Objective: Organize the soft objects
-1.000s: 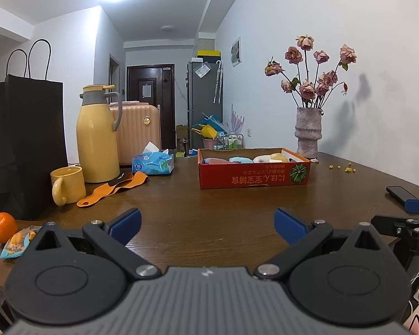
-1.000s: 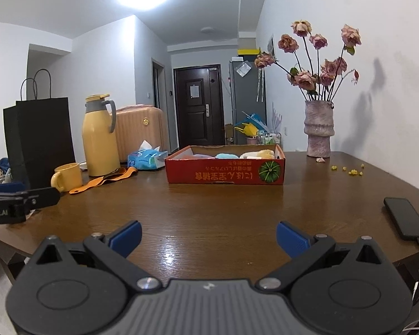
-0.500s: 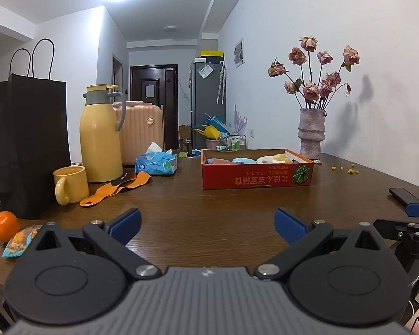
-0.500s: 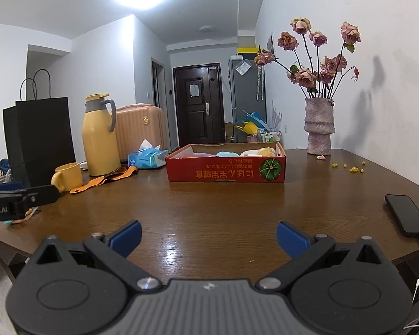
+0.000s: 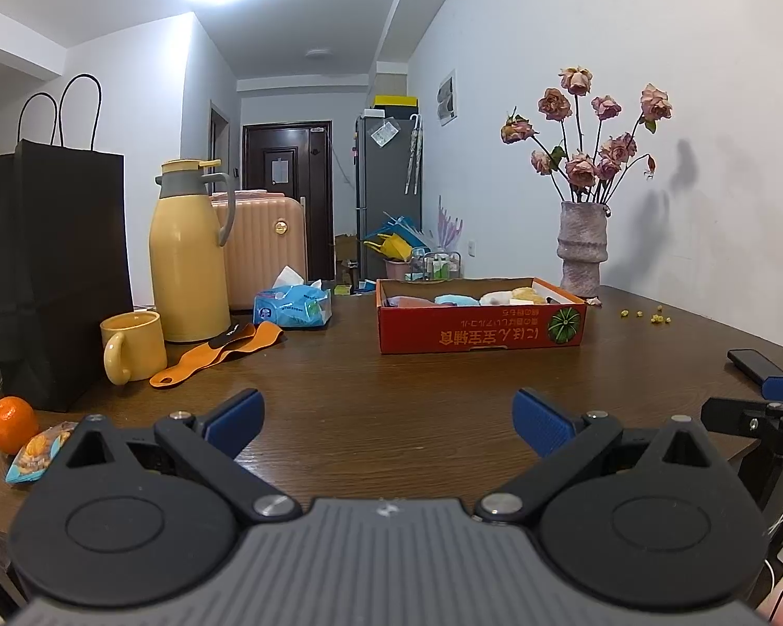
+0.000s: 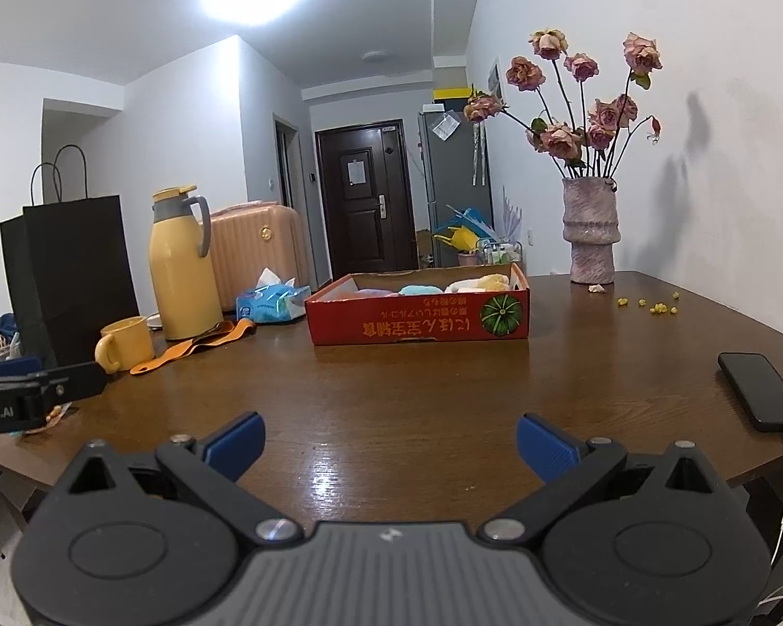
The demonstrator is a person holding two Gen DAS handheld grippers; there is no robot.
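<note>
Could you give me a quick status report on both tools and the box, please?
Left tool open, empty. Right tool open, empty. Soft items in red box, across the table. Nothing between.

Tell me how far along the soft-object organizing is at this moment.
Barely started. Nothing looks moved: the soft objects sit inside the red box across the table. Nothing is in hand; the left tongs and right tongs are open and empty. Reaching the box and sorting remain.

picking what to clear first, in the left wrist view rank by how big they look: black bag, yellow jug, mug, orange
1. black bag
2. yellow jug
3. mug
4. orange

The orange sits nearest the camera, yet looks smallest.
</note>
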